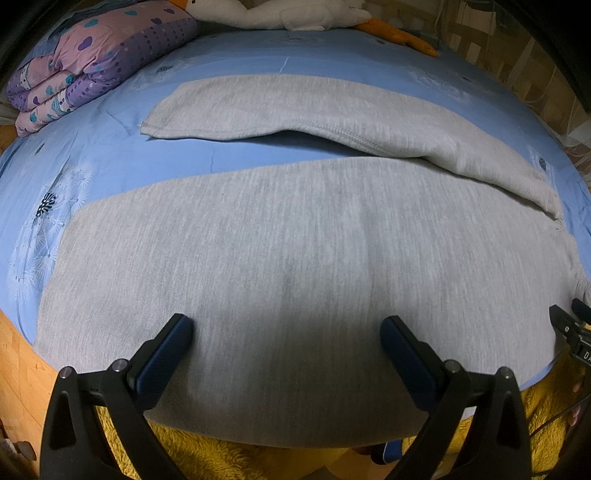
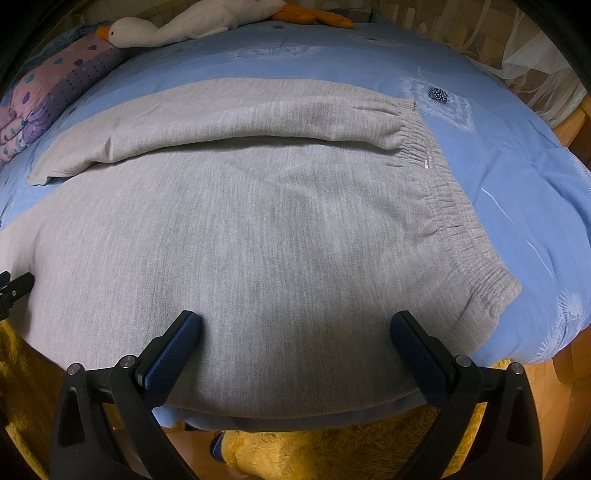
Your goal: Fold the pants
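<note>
Grey sweatpants (image 1: 295, 251) lie spread flat on the blue bed, the near leg along the bed's front edge and the far leg (image 1: 295, 107) apart behind it. In the right wrist view the pants (image 2: 240, 240) show their elastic waistband (image 2: 454, 206) at the right. My left gripper (image 1: 286, 332) is open and empty, hovering over the near leg by the front edge. My right gripper (image 2: 295, 328) is open and empty over the hip area near the waistband. The right gripper's tip shows at the left wrist view's right edge (image 1: 569, 325).
The blue bedsheet (image 1: 110, 170) has a dandelion print. A folded purple-pink quilt (image 1: 92, 62) lies at the far left. A white plush goose (image 2: 177, 26) lies along the far edge. A yellow fluffy rug (image 2: 314, 454) and wooden floor (image 1: 18, 369) lie below the bed's front edge.
</note>
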### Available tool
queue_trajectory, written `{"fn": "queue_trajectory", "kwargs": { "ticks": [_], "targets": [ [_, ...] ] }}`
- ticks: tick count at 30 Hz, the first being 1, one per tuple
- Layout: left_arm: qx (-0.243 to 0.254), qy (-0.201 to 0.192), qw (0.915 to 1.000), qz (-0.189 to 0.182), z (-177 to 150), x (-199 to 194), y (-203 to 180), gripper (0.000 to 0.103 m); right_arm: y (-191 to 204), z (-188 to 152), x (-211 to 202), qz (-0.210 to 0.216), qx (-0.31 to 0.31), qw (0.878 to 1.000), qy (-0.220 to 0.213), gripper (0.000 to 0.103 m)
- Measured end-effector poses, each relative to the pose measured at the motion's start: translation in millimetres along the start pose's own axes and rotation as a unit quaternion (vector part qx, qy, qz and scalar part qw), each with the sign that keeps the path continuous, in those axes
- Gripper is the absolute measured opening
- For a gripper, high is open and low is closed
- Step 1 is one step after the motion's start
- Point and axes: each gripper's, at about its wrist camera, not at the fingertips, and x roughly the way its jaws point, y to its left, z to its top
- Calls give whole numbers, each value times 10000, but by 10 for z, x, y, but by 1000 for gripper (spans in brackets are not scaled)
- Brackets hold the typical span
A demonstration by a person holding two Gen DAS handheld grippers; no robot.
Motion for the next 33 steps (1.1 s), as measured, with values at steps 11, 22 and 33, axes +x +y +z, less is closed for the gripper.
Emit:
{"fn": "queue_trajectory", "kwargs": {
  "ticks": [11,22,33],
  "targets": [
    [2,-2,10000,1,0,0,0,103,2,-2,0,-2,-1,10000,0,103],
    [5,12,10000,22,0,7,0,103,-21,23,-11,31,25,10000,2,103],
    [-37,91,9999,61,14,-18,-16,103,-21,39,1,39,44,10000,57,103]
  ]
}}
